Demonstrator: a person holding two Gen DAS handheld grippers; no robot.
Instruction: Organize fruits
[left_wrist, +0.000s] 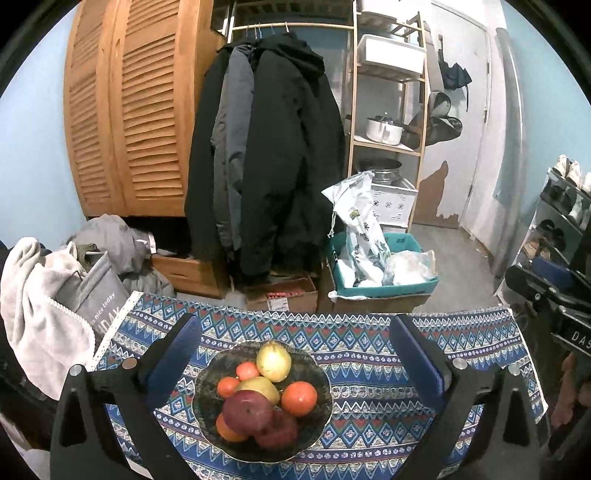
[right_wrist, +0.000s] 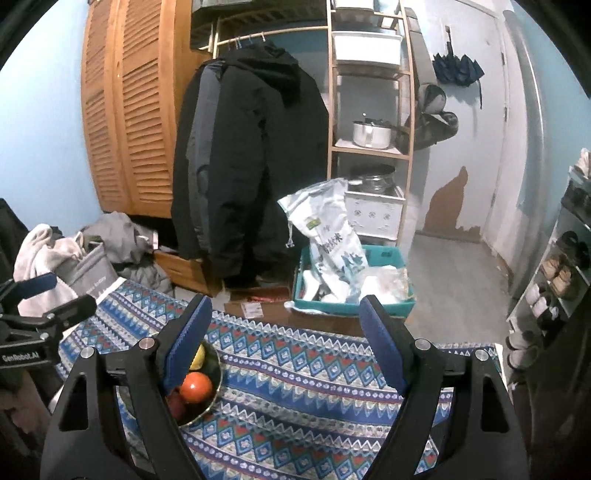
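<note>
Both tools are spread wide with nothing in them, the left tool (left_wrist: 295, 354) hanging over the dark bowl (left_wrist: 321, 402) of apples, pears and oranges on the patterned desk (left_wrist: 388, 354), right tool (right_wrist: 284, 339) beside it.

Fruits (left_wrist: 258, 398) in bowl (left_wrist: 317, 417) on table (left_wrist: 406, 369); coats (left_wrist: 266, 147) behind.

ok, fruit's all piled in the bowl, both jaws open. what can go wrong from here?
1. The dark red apple sits high on the heap in the dark scalloped bowl; a nudge could roll it onto the patterned blue tablecloth.
2. The left gripper straddles the bowl, jaws wide; lowering could clip the rim.
3. The right gripper has one finger hiding part of the bowl, so that view judges clearance poorly.
</note>
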